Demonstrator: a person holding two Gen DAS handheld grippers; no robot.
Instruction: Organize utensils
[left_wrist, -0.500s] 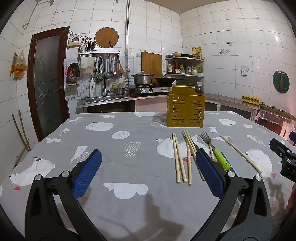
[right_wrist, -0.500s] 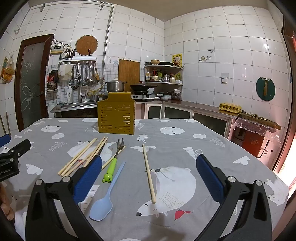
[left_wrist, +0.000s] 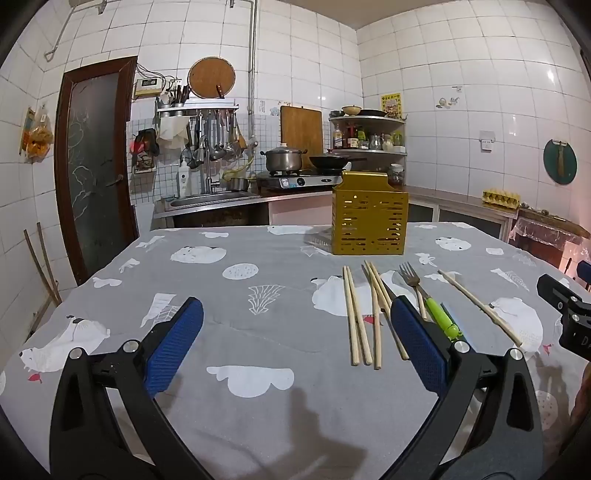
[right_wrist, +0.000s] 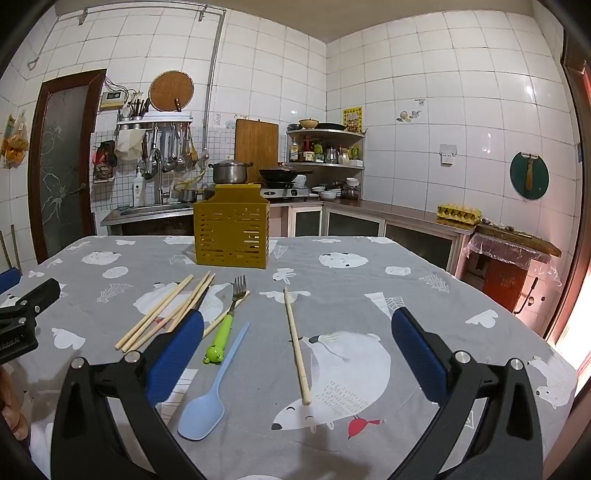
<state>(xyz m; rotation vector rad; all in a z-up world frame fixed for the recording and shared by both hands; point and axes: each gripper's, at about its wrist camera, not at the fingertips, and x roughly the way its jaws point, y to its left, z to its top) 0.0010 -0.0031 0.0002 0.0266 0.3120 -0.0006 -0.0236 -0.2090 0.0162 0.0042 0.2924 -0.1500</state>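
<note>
Nearest: right gripper (right_wrist: 297, 354) and left gripper (left_wrist: 295, 343), both spread wide and empty above the tabletop (right_wrist: 424, 280). Next: lone chopstick (right_wrist: 296, 343), directly between the right jaws, long axis running away from the camera; blue spoon (right_wrist: 210, 391) and green-handled fork (right_wrist: 227, 321) just left. Further left: bundled chopsticks (left_wrist: 360, 314), nearer the left gripper. Farthest: yellow utensil holder (right_wrist: 232, 236), upright.

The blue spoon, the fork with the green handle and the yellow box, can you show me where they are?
blue spoon (right_wrist: 202, 417): right wrist view, on its bowl.
fork with the green handle (right_wrist: 224, 329): right wrist view, on the green handle.
yellow box (right_wrist: 232, 236): right wrist view, on its slotted front wall.
</note>
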